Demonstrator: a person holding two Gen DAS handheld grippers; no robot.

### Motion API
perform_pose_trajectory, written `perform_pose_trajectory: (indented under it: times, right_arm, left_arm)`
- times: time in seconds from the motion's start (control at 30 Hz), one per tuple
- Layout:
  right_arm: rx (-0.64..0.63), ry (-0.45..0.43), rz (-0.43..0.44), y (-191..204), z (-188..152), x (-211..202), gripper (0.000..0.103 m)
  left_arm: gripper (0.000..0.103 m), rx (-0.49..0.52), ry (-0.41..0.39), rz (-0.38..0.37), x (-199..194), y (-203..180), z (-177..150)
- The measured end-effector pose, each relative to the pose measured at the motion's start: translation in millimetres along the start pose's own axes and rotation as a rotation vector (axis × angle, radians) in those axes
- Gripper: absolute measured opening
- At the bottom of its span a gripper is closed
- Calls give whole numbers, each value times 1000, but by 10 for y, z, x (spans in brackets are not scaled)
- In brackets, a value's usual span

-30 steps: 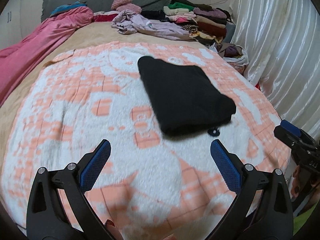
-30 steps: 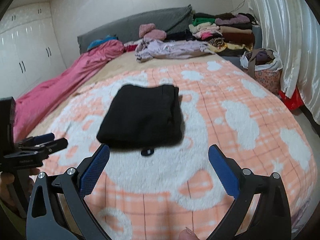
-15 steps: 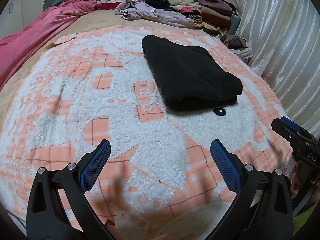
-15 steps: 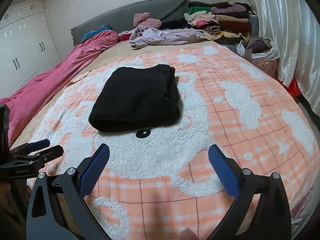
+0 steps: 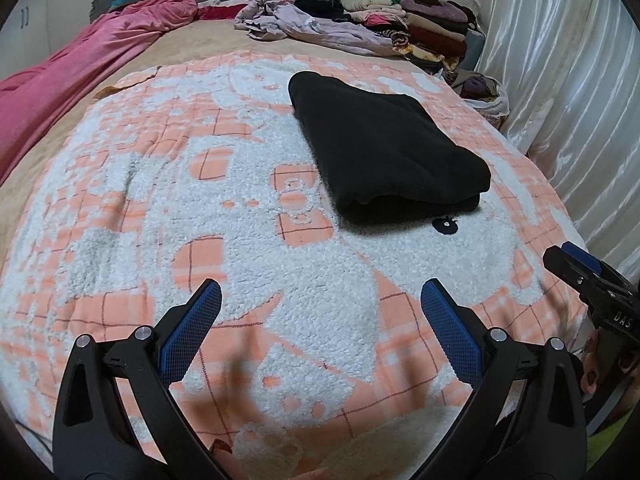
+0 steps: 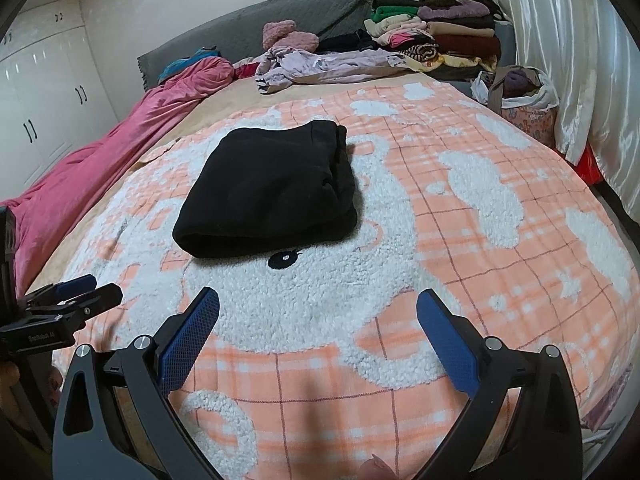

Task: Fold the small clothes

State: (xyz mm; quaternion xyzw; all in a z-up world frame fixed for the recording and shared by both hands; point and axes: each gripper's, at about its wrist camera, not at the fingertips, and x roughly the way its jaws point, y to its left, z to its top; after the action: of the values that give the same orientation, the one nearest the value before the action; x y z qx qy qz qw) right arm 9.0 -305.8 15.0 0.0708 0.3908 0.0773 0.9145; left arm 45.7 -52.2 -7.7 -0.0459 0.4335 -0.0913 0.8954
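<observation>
Black garment [image 5: 384, 148] sat folded into a thick rectangle on the fuzzy orange-and-white blanket [image 5: 224, 232], toward the middle of the bed, well ahead of both tools. Looked done, honestly: layered edges stacked up on its near and right sides, rounded fold on the left.

Left gripper [image 5: 320, 320] hung low over the near end of the blanket, blue pads spread wide, nothing between them. Same deal with the right gripper [image 6: 318, 326]: pads wide apart, empty, aimed at the garment from a bit to the right. Neither one touching cloth.

Handling-wise, seemed like soft, fleecy knit. Light, floppy, zero stiffness, so probably would sag and unfold if lifted from one corner. Not slippery, not fragile; grippy against that shaggy blanket too, so dragging would likely rumple it. Best bet for moving it: pinch through all the layers at the near edge, one tool at each end, or slide under from the rounded side and lift it as a slab.

Pile of folded clothes [image 6: 440, 36] sat up by the headboard on the right, with a loose lilac garment [image 6: 320, 66] just beside it. Likely next candidate, but just a guess.
</observation>
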Motion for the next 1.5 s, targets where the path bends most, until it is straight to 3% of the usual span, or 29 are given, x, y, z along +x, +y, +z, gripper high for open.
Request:
perform_pose_trajectory:
  times: [1.5]
  right_arm:
    - [-10, 10, -4, 12, -51, 11, 99]
  left_arm:
    - [94, -10, 10, 30, -29, 52, 15]
